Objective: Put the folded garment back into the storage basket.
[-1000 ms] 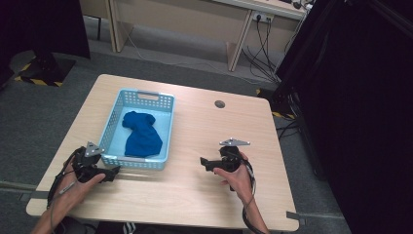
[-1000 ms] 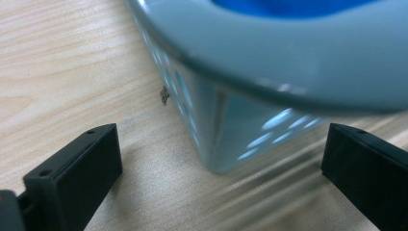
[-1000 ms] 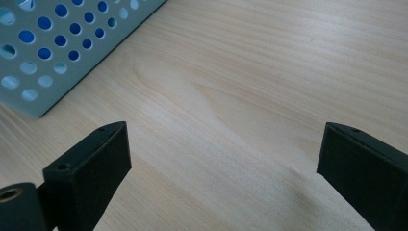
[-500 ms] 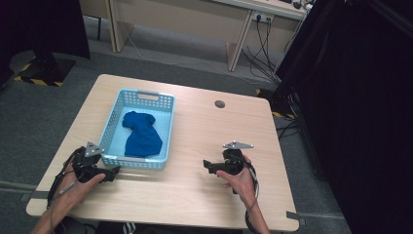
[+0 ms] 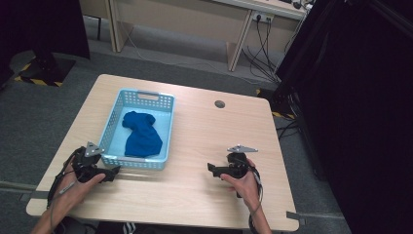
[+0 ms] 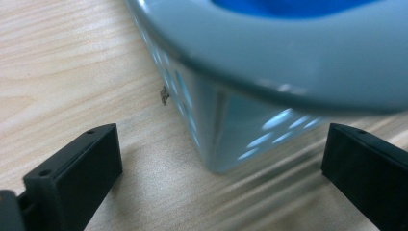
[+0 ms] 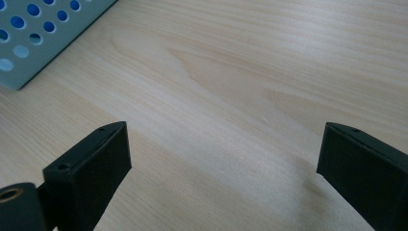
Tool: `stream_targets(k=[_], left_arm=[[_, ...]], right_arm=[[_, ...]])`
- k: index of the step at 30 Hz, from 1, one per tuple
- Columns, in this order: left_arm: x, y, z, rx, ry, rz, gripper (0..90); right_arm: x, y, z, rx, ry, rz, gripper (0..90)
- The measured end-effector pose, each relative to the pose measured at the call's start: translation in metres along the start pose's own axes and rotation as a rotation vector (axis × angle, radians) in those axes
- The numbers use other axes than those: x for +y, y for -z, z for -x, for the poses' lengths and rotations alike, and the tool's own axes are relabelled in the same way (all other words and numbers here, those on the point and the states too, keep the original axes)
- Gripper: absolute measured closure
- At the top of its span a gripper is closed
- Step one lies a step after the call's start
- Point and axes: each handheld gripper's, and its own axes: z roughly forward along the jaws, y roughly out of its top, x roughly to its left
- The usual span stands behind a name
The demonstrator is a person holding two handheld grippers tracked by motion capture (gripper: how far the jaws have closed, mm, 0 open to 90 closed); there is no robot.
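A light blue perforated basket [image 5: 164,130] sits on the left half of the wooden table [image 5: 204,131], and a crumpled dark blue cloth [image 5: 141,136] lies inside it. My left gripper [image 5: 113,172] rests on the table just off the basket's near left corner, jaws open. In the left gripper view that basket corner [image 6: 216,134] stands close between the open jaws of the left gripper [image 6: 221,168], untouched. My right gripper [image 5: 212,168] rests on bare wood at the near right, open and empty. In the right gripper view the right gripper [image 7: 223,168] faces wood, with the basket wall [image 7: 33,33] at the upper left.
A small round cable hole [image 5: 220,104] lies in the tabletop toward the far side. Desk legs and cables [image 5: 258,53] stand on the grey floor beyond the table. A dark curtain [image 5: 360,97] hangs along the right.
My right gripper has drifted slightly nearer and to the right over the table. The left gripper and the basket have stayed put.
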Motion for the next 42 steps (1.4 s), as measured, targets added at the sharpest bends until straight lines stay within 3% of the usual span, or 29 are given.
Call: stream_targets(k=[22, 42], left_arm=[[0.0, 0.0, 0.0, -0.001, 0.0, 0.001, 0.0], [0.0, 0.0, 0.0, -0.001, 0.0, 0.001, 0.0]], right_arm=[[-0.016, 0.007, 0.005, -0.017, -0.019, -0.018, 4.4], [-0.027, 0.011, 0.006, -0.052, -0.001, -0.036, 4.0]])
